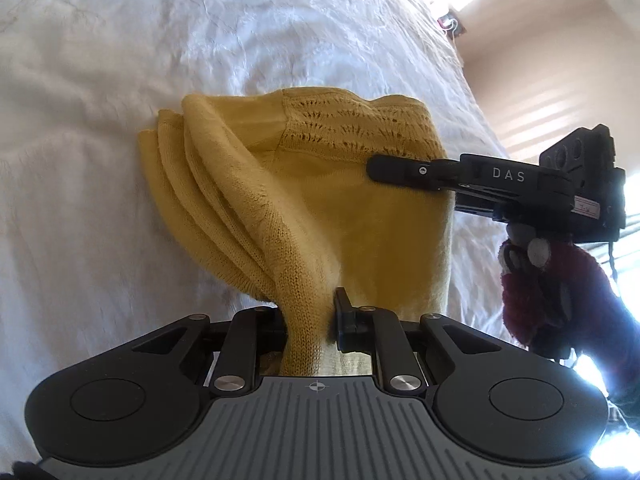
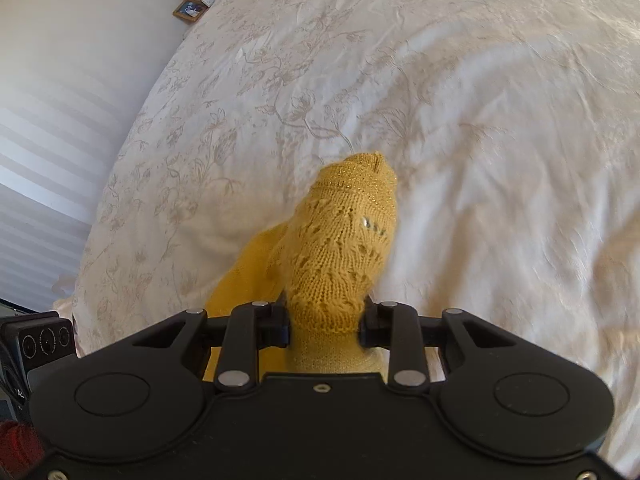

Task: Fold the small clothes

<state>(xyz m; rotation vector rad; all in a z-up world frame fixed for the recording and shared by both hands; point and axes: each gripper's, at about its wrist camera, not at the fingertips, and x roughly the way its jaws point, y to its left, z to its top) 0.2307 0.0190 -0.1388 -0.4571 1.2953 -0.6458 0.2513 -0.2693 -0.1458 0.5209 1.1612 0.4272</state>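
A white bedspread (image 1: 120,160) with a faint floral pattern fills both views and serves as the landmark here. Over the bedspread hangs a yellow knitted garment (image 1: 320,184), lifted at its near edge and draping away in several soft folds whose far ends lie on the bedspread. A lacy openwork panel runs across the garment's upper part, and in the right wrist view a ribbed band with glinting thread caps the bunched end (image 2: 352,216), which rises above the bedspread.

The left gripper (image 1: 316,320) is clamped on a gathered fold of plain knit at the near edge of the garment, the cloth squeezed narrow between its jaws. The right gripper (image 2: 325,320) is clamped on a thicker bunch of the openwork panel, its jaws held wider by the wad of knit; seen from the left wrist, its fingers (image 1: 400,170) lie against the garment's right side, beside the lace. A hand in a dark red sleeve (image 1: 532,292) holds that gripper, off the bedspread's right edge.

A small picture frame (image 2: 190,9) sits beyond the bedspread's far left corner.
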